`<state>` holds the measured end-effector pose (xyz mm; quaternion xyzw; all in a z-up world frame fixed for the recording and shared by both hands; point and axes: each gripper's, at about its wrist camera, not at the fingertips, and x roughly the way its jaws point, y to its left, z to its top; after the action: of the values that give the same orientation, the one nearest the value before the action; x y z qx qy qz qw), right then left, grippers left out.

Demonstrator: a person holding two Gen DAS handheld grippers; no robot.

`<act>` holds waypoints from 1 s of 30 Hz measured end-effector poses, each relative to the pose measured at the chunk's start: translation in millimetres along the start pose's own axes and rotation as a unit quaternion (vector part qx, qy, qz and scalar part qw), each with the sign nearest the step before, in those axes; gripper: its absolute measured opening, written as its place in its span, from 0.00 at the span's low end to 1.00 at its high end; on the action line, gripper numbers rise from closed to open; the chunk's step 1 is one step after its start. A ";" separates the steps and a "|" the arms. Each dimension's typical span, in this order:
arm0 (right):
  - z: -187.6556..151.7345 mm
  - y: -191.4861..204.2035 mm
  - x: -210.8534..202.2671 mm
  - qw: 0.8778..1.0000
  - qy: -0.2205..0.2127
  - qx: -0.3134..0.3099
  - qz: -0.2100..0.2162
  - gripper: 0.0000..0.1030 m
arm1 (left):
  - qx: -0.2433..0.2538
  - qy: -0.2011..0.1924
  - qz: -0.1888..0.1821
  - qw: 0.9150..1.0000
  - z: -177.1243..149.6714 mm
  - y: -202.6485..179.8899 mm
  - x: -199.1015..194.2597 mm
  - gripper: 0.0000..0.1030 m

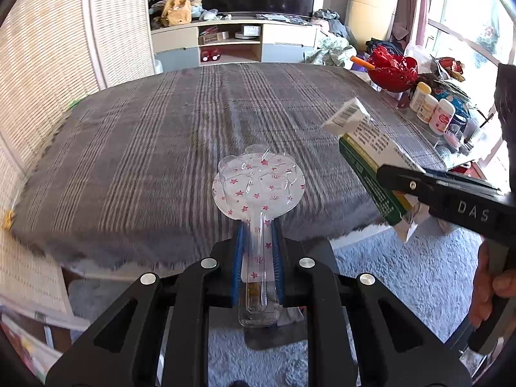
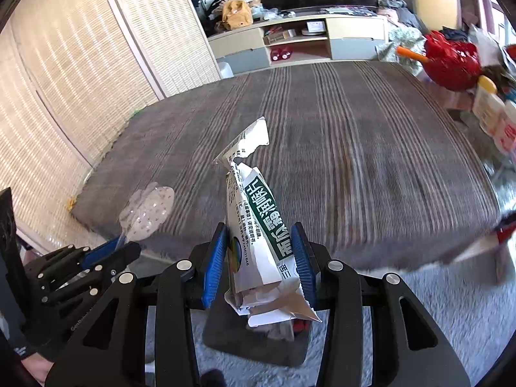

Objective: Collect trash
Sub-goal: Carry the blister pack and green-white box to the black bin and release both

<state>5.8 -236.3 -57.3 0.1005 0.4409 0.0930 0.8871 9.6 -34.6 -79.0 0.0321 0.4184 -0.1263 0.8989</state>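
Note:
My left gripper is shut on a clear plastic blister pack printed with pink stars, held by its narrow stem above the near edge of the grey striped tablecloth. It also shows at the left of the right wrist view. My right gripper is shut on a torn white and green medicine box, held upright above the cloth's near edge. That box also shows at the right of the left wrist view, held by the right gripper.
A red bowl and several bottles stand at the table's far right. A dark bin sits on the pale carpet below the grippers. Wicker screens stand left; a TV cabinet is behind.

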 end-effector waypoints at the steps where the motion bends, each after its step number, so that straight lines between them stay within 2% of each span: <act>1: -10.3 0.4 -1.1 1.000 0.002 0.002 -0.004 0.41 | -0.003 0.000 0.000 1.000 -8.9 -1.3 -2.4 0.15; 7: -62.7 -6.2 4.5 1.000 0.016 0.018 -0.014 0.41 | -0.010 0.008 0.012 1.000 -50.1 -7.0 5.8 0.15; 12: -99.5 -6.6 23.6 0.999 0.044 -0.003 -0.003 0.41 | 0.004 0.015 0.021 1.000 -82.2 -14.1 24.7 0.15; 16: -117.8 -19.1 38.1 0.998 0.057 0.028 -0.010 0.41 | -0.015 0.027 0.012 0.999 -98.9 -12.6 42.1 0.15; 19: -124.1 -28.7 42.8 0.997 0.056 0.041 -0.031 0.41 | -0.035 0.040 0.000 0.999 -108.1 -10.1 55.6 0.15; 23: -125.4 -40.8 49.6 0.996 0.048 0.074 -0.031 0.41 | -0.042 0.050 -0.003 0.998 -111.4 -9.4 68.3 0.15; 30: -127.8 -35.6 71.2 0.995 0.066 0.064 -0.032 0.42 | -0.019 0.068 -0.013 0.997 -120.8 -17.5 85.9 0.16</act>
<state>-51.5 -240.2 -196.4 0.1367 0.5061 0.0427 0.8505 -31.6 -48.9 -221.7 0.0178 0.4810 -0.1278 0.8671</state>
